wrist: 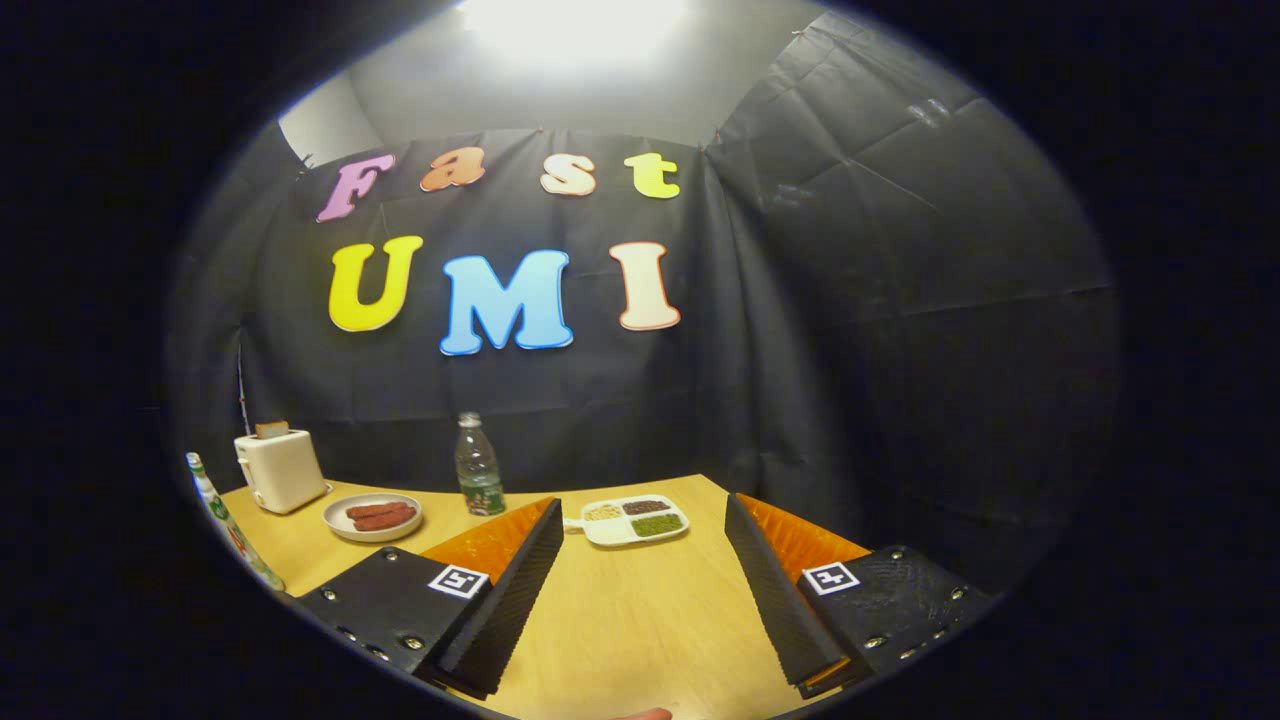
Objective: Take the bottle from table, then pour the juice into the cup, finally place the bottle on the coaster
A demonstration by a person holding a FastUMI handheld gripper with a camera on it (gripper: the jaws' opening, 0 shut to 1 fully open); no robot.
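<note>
Tongs (645,515) wide open, nothing between the fingers, nothing touched. Both fingers hang over bare bench (640,620), angled outward, with a broad strip of wood showing in the gap.

Bottle (478,465) stands upright near the far edge of the bench, beyond the left fingertip and just left of it, well apart from the tongs. Clear body, pale cap on, dark label low down. Liquid level: cannot tell.

Sectioned tray (634,521) sits past the gap between the fingers, three compartments with pale, dark and green fills. Plate (372,517) with two reddish-brown sausages lies left of the bottle, beyond the left finger. Toaster (279,468) stands at the far left corner, slice of bread poking out the top. A second bottle (228,525) with a green-and-white label is at the left bench edge, tilted in the fisheye view.

A small pinkish sliver (642,714) shows at the near bench edge between the fingers; too little visible to say what.
</note>
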